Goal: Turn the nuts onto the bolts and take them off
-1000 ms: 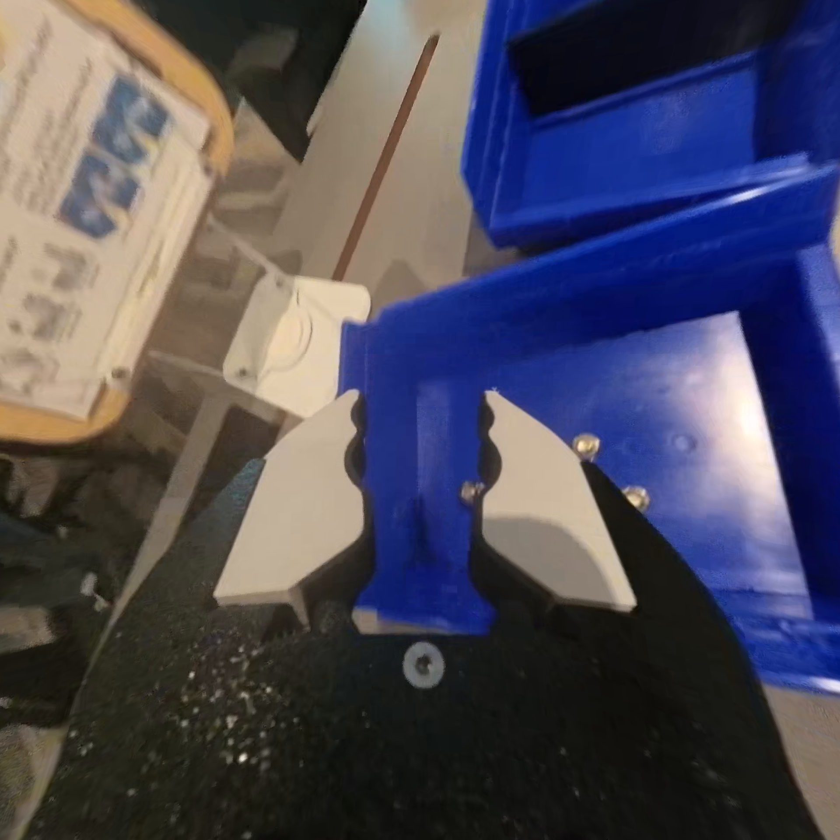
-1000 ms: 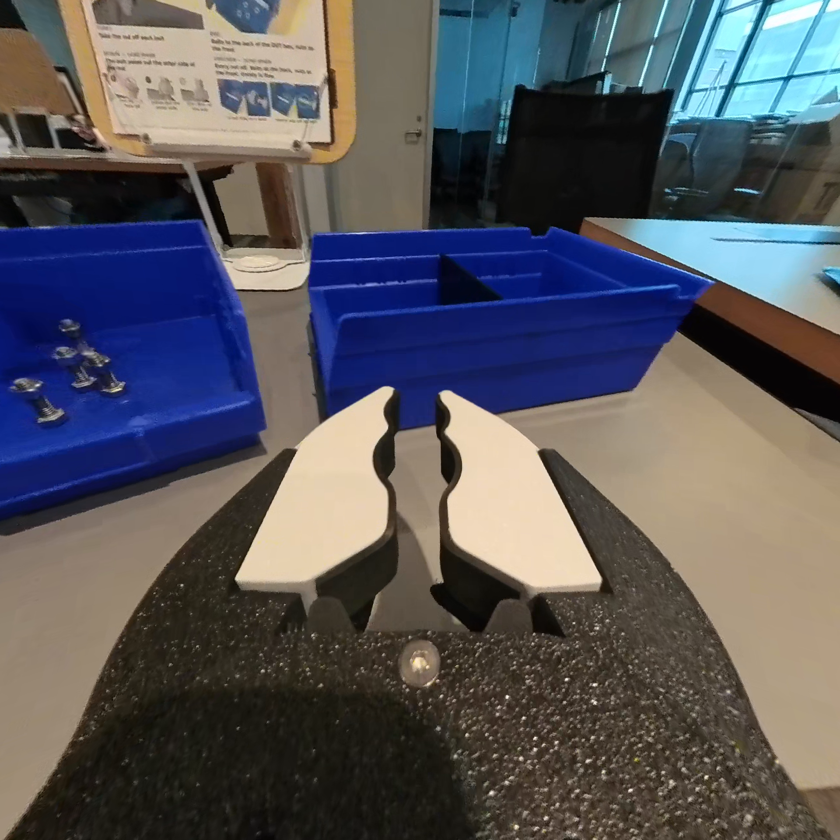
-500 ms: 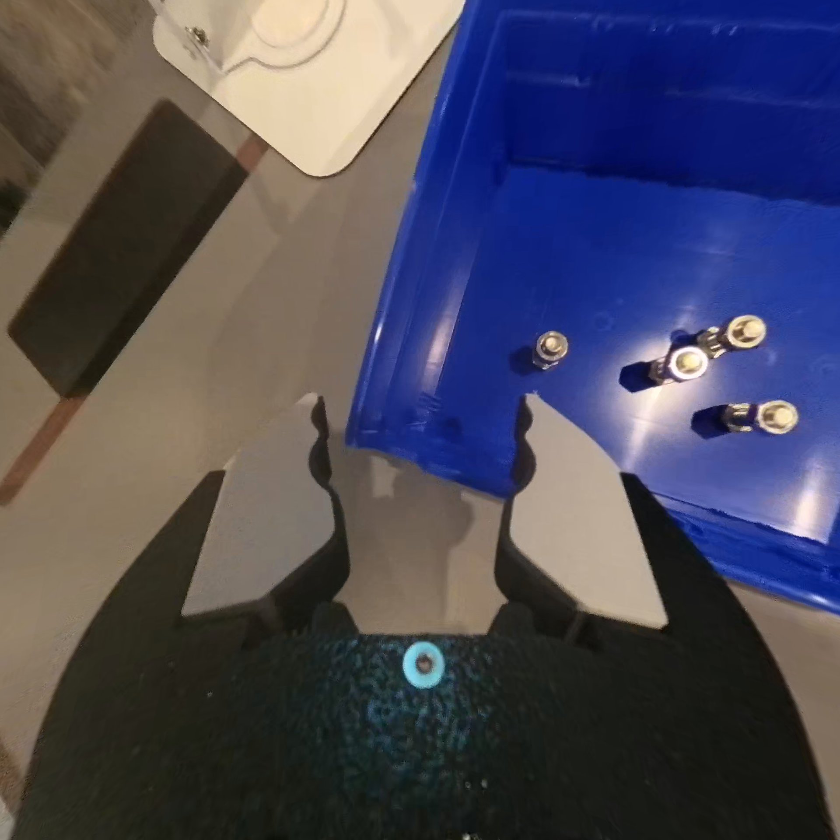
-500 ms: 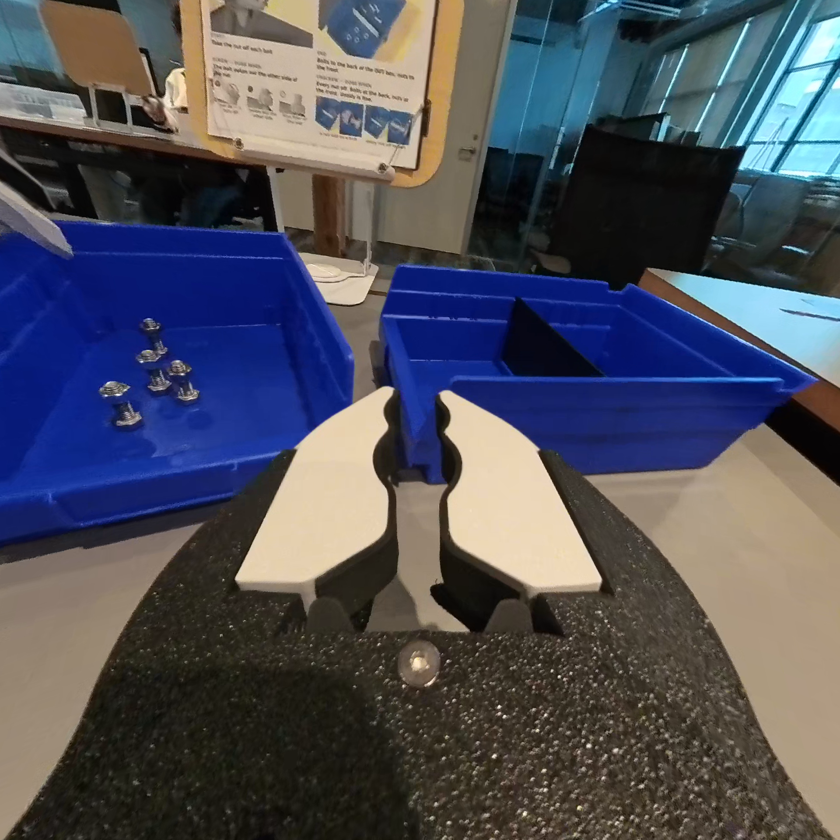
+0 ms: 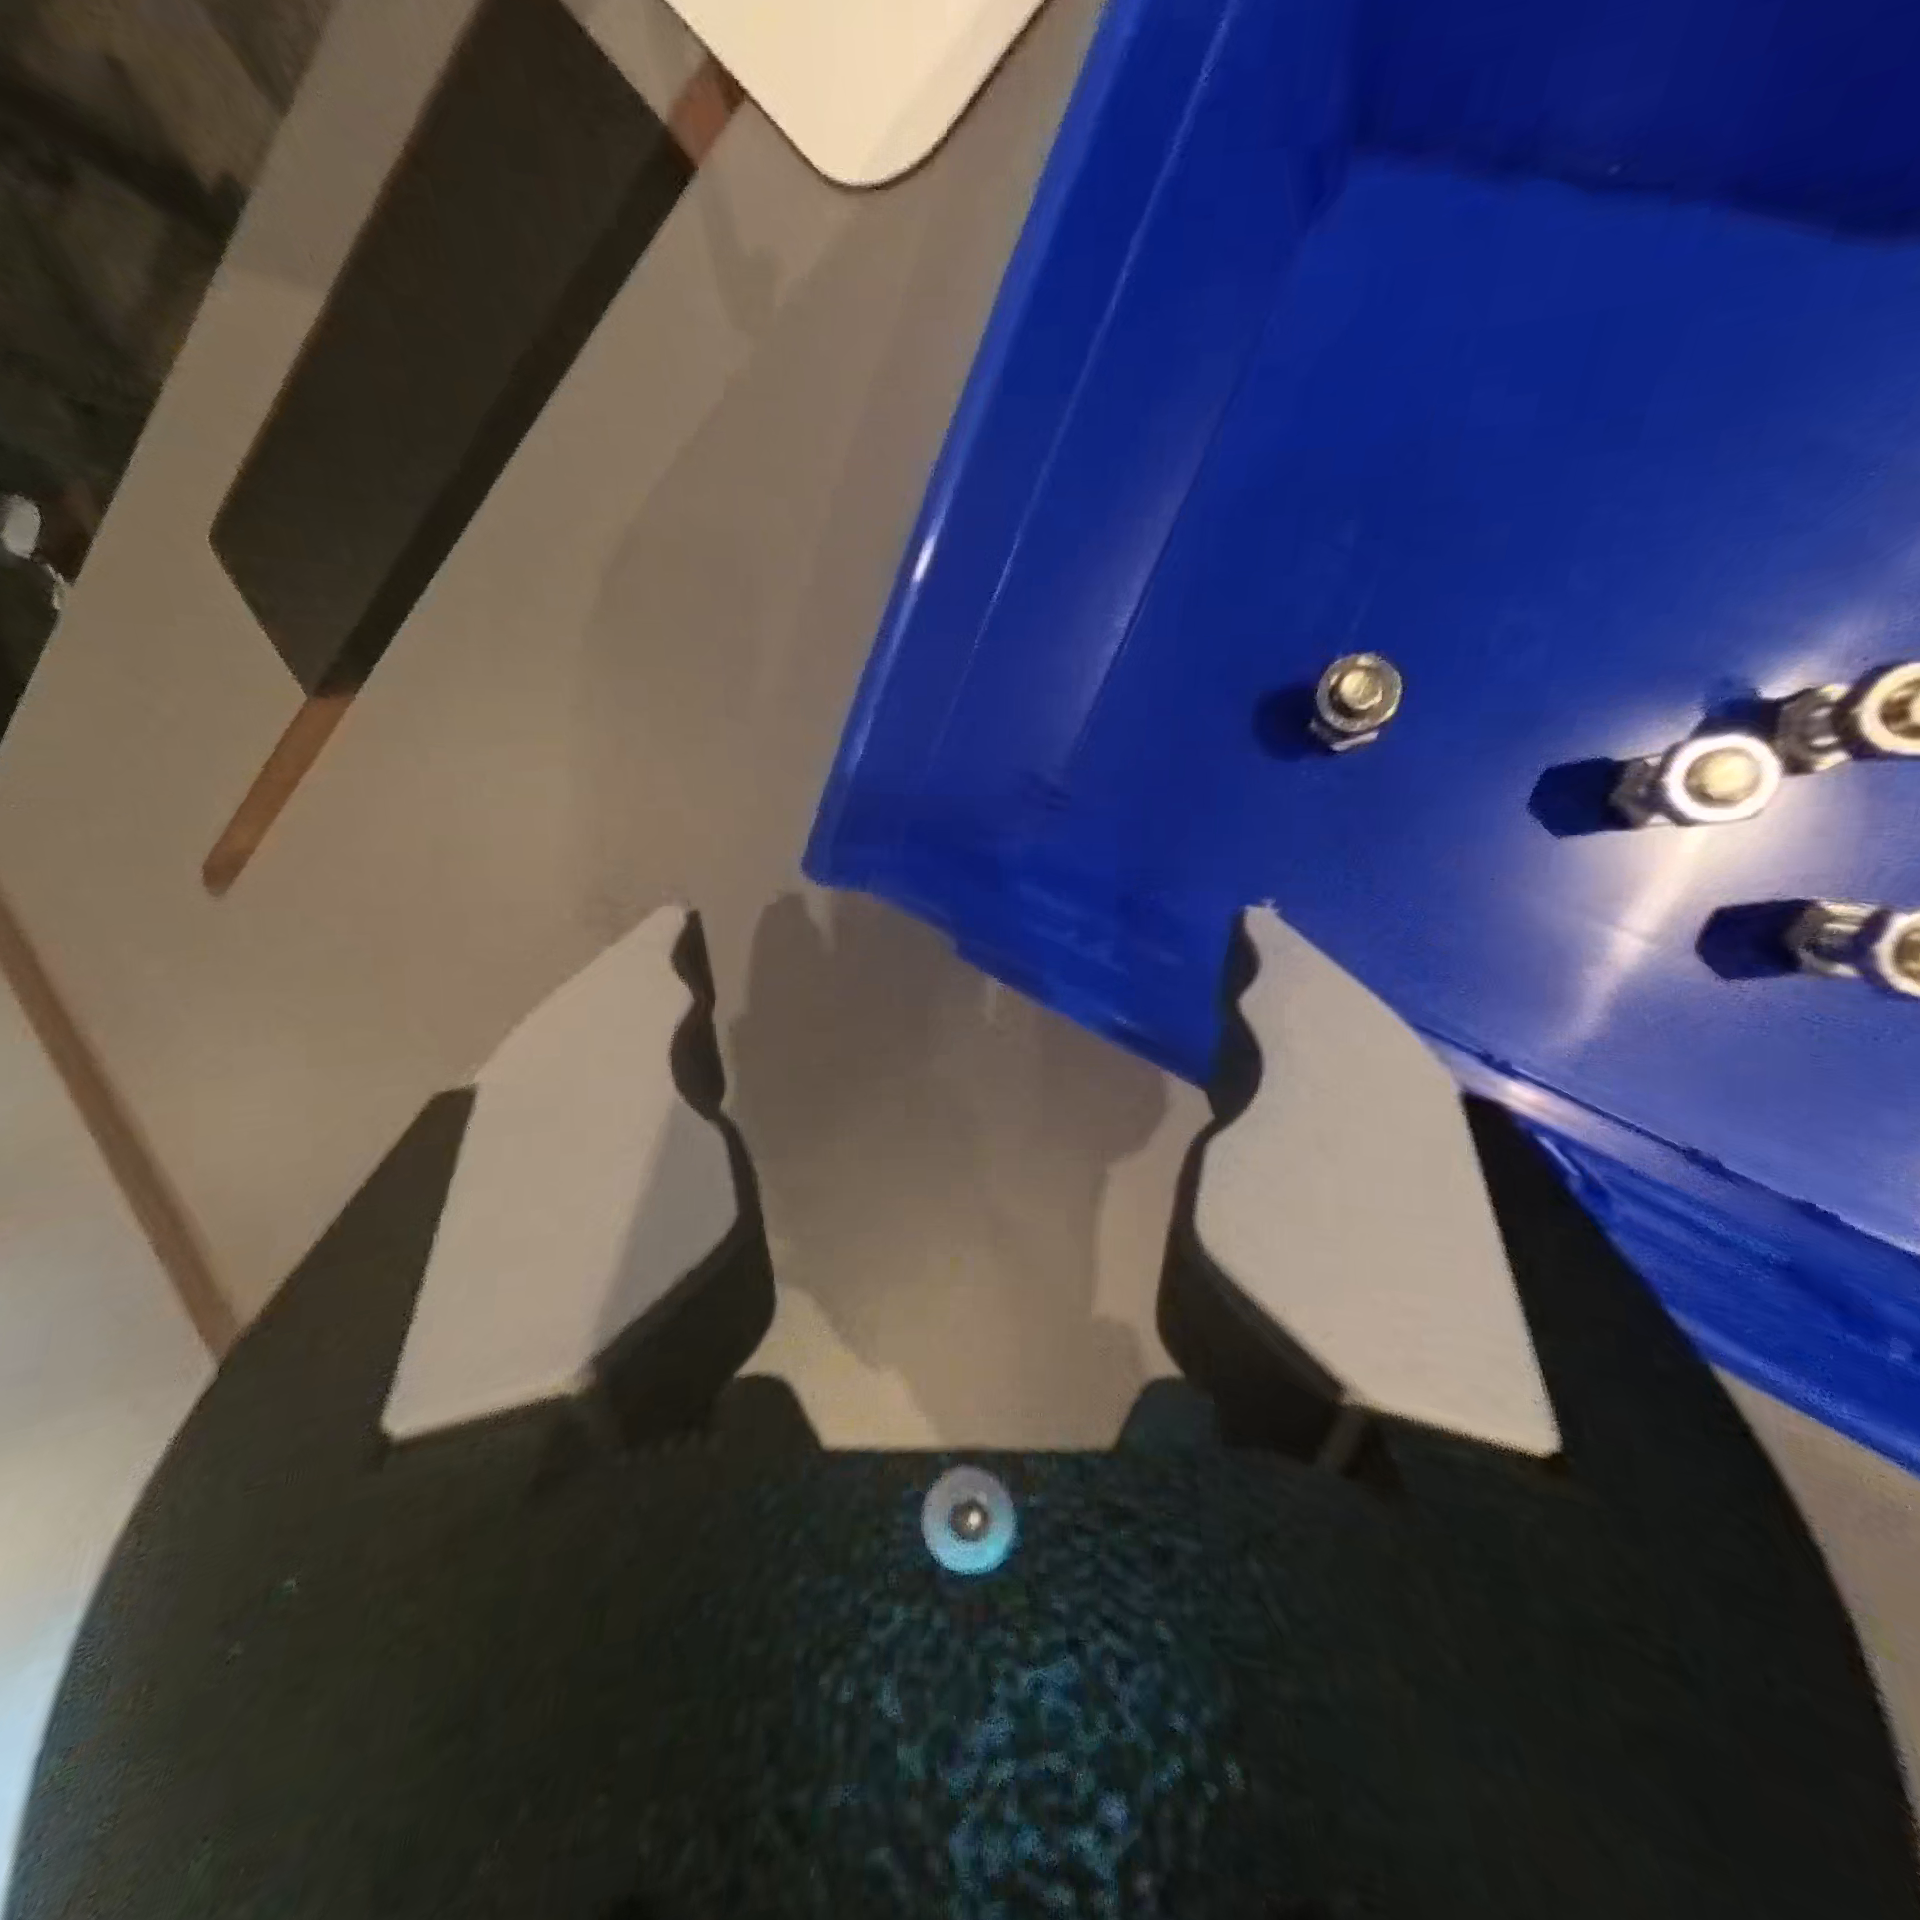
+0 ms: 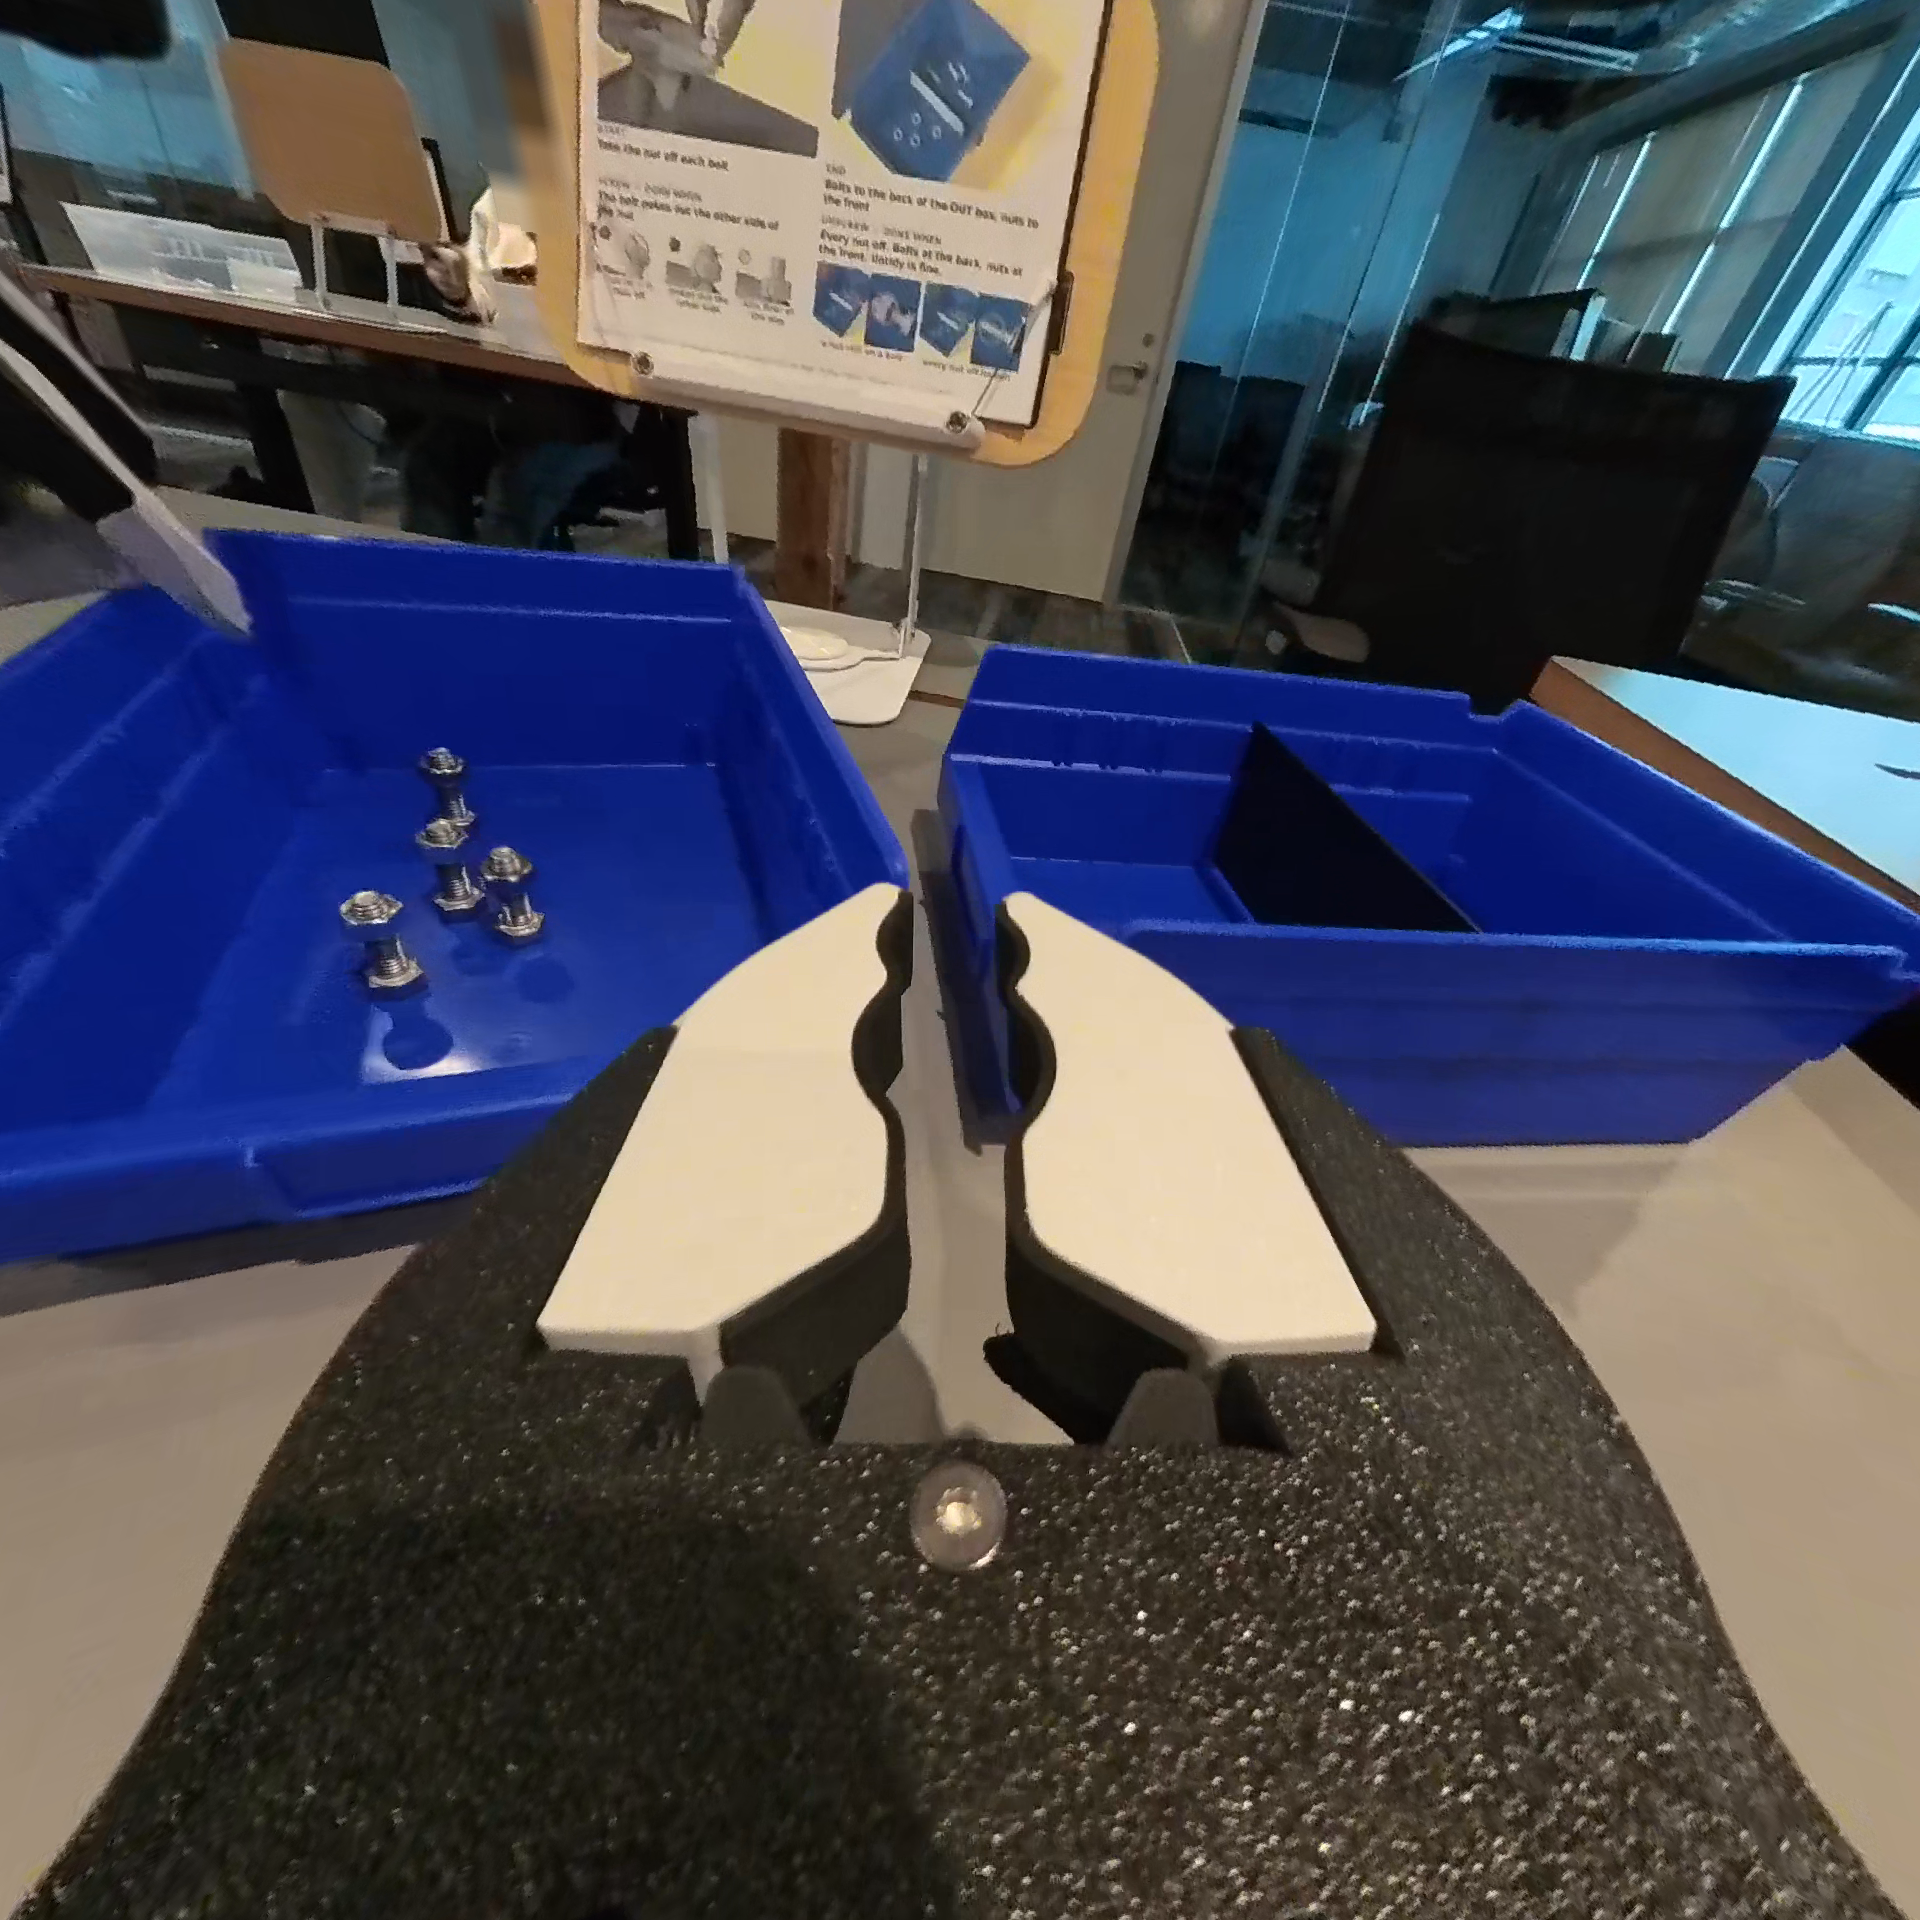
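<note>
The left gripper [image 5: 966, 925] hung over the grey bench [image 5: 582, 790] with its jaws spread wide and empty, the corner of the left bin [image 5: 1049, 582] between their tips. Four bolts [image 6: 447, 862] with nuts on them lay in that bin, at the left of the right wrist frame, three showing whole at the right edge of the left wrist frame. The right gripper [image 6: 954, 914] sat low at centre frame, jaws nearly together with a narrow gap, holding nothing. A divided bin [image 6: 1455, 997] stood at the right, with a sign board [image 6: 831, 208] behind it.
</note>
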Demonstrator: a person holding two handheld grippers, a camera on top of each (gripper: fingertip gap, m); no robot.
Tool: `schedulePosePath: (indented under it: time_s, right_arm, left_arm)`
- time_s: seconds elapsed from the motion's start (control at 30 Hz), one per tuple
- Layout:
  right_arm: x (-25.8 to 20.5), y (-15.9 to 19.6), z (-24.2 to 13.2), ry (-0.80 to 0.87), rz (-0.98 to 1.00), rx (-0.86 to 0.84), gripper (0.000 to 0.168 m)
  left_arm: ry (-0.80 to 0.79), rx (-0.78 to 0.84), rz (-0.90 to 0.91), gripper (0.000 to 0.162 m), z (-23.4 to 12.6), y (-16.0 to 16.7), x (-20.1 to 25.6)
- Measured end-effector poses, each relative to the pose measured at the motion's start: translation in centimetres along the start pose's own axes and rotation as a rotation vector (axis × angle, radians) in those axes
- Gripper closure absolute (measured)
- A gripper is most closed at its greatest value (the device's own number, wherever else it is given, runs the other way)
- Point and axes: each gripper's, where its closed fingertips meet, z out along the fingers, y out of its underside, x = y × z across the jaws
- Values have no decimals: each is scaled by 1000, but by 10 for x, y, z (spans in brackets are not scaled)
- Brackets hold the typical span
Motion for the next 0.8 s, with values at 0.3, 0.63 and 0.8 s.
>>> schedulePosePath:
  time_s: [0.3, 0.63, 0.8]
  right_arm:
    - [-11, -19, 3, -27, -6, 51, 154]
    - [-36, -34, 6, -111, -21, 98, 153]
    - [-52, -35, 11, -145, -52, 93, 154]
  left_arm:
    - [319, -327, -193, 57, 2, 35, 45]
    - [203, -356, -144, 75, -5, 43, 26]
    - [133, -367, -169, 74, -3, 65, -12]
